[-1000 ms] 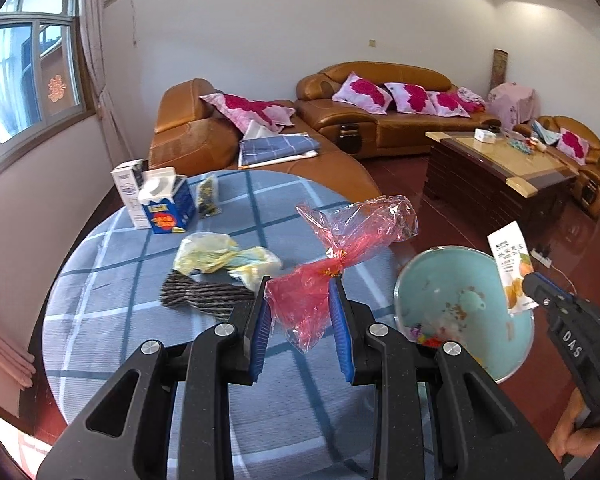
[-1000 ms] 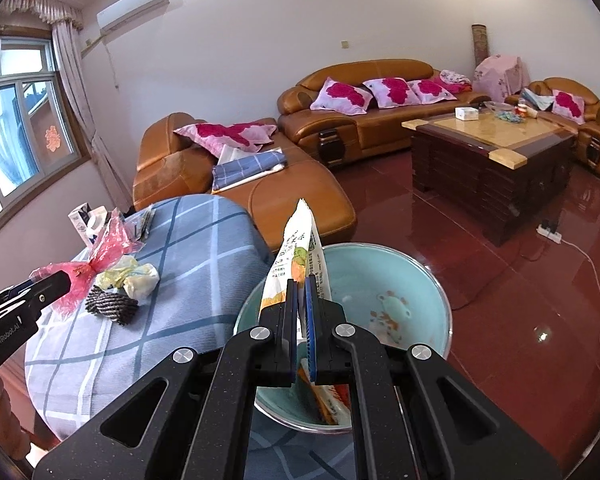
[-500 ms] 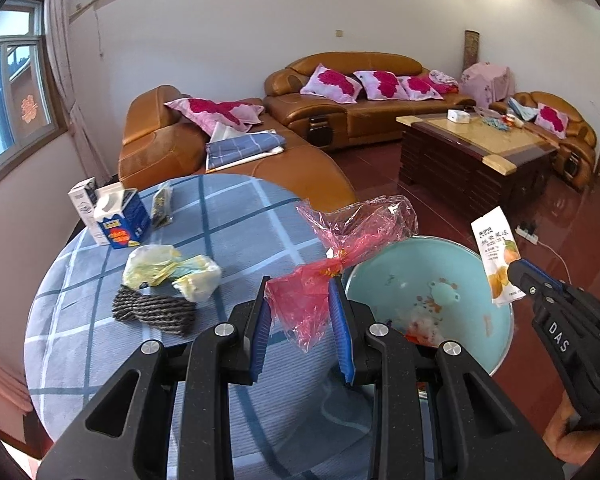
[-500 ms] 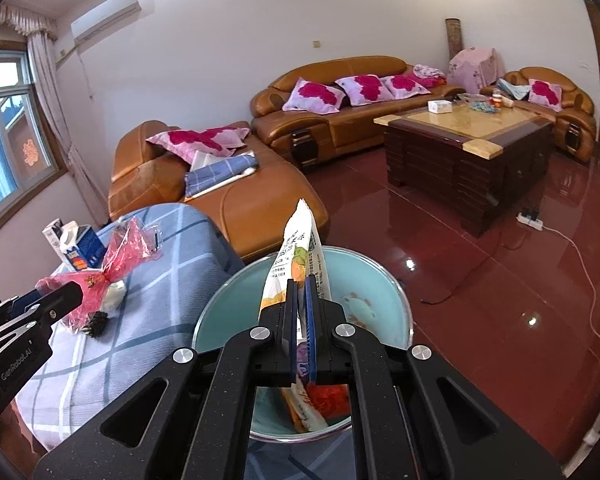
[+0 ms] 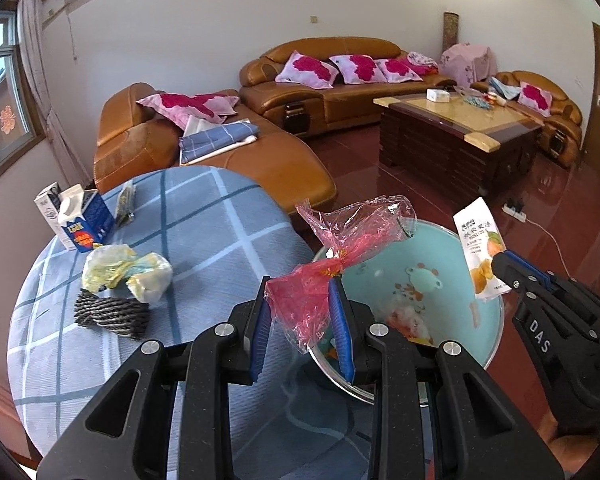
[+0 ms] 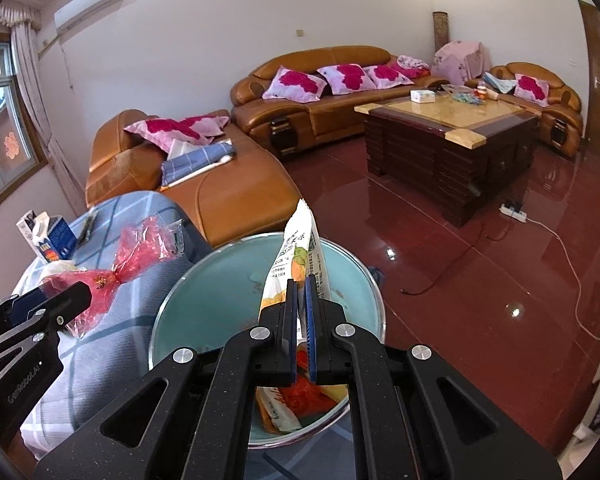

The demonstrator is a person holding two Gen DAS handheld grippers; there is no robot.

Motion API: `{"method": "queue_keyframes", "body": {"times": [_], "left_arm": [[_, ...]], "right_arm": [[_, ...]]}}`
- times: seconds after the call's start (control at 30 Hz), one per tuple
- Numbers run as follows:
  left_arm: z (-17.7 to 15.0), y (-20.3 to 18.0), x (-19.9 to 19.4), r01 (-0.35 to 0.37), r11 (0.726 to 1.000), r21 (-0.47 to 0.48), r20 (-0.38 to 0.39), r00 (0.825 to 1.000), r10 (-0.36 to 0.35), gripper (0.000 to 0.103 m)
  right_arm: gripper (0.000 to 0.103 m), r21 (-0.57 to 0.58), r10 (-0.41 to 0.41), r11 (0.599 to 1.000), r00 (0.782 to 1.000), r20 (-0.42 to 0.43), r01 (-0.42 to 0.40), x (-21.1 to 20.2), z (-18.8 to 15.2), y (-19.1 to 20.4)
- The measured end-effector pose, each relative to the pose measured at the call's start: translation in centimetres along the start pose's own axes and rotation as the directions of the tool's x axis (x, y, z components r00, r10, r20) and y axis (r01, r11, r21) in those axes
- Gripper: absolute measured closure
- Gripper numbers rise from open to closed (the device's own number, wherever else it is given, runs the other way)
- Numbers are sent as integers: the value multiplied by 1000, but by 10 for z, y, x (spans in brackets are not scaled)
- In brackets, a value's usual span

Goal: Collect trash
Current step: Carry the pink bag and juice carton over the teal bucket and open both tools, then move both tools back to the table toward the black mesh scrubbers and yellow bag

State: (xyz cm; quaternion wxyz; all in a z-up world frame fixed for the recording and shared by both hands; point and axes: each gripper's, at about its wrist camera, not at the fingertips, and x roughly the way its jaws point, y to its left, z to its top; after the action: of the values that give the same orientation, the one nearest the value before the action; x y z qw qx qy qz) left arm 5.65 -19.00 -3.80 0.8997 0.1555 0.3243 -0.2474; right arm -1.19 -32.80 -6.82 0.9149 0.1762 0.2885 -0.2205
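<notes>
My left gripper [image 5: 302,334] is shut on a crumpled red plastic bag [image 5: 332,256] and holds it at the near rim of a light blue trash bin [image 5: 452,256]. My right gripper [image 6: 300,334] is shut on a white snack packet with orange fruit print [image 6: 298,256] and holds it upright over the same bin [image 6: 220,288], which holds some wrappers. The packet [image 5: 478,252] and right gripper [image 5: 516,272] show at the right of the left wrist view. The red bag [image 6: 112,272] shows at the left of the right wrist view.
A round table with a blue checked cloth [image 5: 204,216] carries a yellow-white crumpled bag [image 5: 124,268], a dark woven bundle [image 5: 112,314], a blue carton [image 5: 86,220] and a white carton [image 5: 46,204]. Brown sofas [image 5: 340,84] and a dark coffee table [image 5: 456,140] stand beyond on red floor.
Both grippers have moved right, off the table and toward the bin. The red bag now hangs at the bin's rim and the packet sits over the bin's middle.
</notes>
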Motion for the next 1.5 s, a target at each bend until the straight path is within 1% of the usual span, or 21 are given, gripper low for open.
{"method": "queue_keyframes", "body": {"times": [0.17,0.37,0.7,0.83,0.87,0.93,0.97,1.0,1.03,1.1,1.13,1.17,1.2,1.23,1.27,1.3,1.37,1.4,1.43,1.5], "left_arm": [[-4,-10,10,19,1000,19,-26,999,-19,75],[-6,-21,25,24,999,30,-58,998,-22,75],[-13,-26,41,24,999,37,-103,994,-20,74],[-14,-27,45,19,999,37,-110,994,-15,72],[-15,-27,45,20,999,40,-110,994,-16,71],[-16,-28,44,20,999,43,-107,994,-16,60],[-16,-28,43,18,999,43,-104,995,-13,51],[-15,-27,41,13,999,40,-97,995,-9,48],[-15,-27,40,9,999,40,-94,996,-5,47],[-14,-24,37,-2,999,37,-89,996,5,39],[-14,-21,36,-14,999,31,-84,996,16,37],[-14,-20,34,-22,999,27,-81,996,24,33],[-14,-17,31,-32,999,20,-77,996,34,30],[-14,-14,30,-39,999,13,-77,996,40,29],[-14,-12,28,-44,999,6,-76,996,44,26],[-14,-8,25,-51,999,-4,-73,996,50,24],[-14,-4,21,-62,998,-9,-67,996,61,22],[-15,-1,19,-70,997,-12,-65,996,69,20],[-15,2,17,-77,997,-16,-64,995,76,19],[-16,7,14,-88,996,-26,-62,994,86,18]], "right_arm": [[98,0,-10,1000,1000,-16,10,7,-3,-2],[98,-3,-16,1000,1000,-25,16,9,-5,-4],[98,-5,-10,1000,998,-61,10,20,-7,-6],[98,-12,-8,1000,997,-76,7,23,-8,-5],[98,-10,-6,1000,997,-80,6,24,-9,-5],[96,-9,-2,1000,996,-92,1,27,-10,-5],[96,-7,-3,1000,995,-96,3,27,-10,-5],[96,-4,-3,1000,996,-94,3,27,-9,-5],[94,-2,0,1000,996,-93,0,26,-10,-5],[89,2,3,1000,996,-87,-3,23,-8,-6],[86,4,3,1000,997,-81,-3,22,-8,-6],[85,4,3,1000,997,-72,-3,19,-6,-6],[80,4,3,1000,998,-67,-3,18,-6,-6],[72,6,2,1000,998,-60,-2,15,-5,-6],[68,8,1,1000,999,-52,0,13,-4,-6],[62,8,0,1000,999,-47,0,11,-4,-6],[60,4,-4,1000,999,-37,4,8,-3,-4],[57,1,-7,1000,999,-31,7,6,-2,-3],[51,2,-10,1000,1000,-26,10,4,-2,-3],[47,4,-12,1000,1000,-14,12,1,-1,-3]]}}
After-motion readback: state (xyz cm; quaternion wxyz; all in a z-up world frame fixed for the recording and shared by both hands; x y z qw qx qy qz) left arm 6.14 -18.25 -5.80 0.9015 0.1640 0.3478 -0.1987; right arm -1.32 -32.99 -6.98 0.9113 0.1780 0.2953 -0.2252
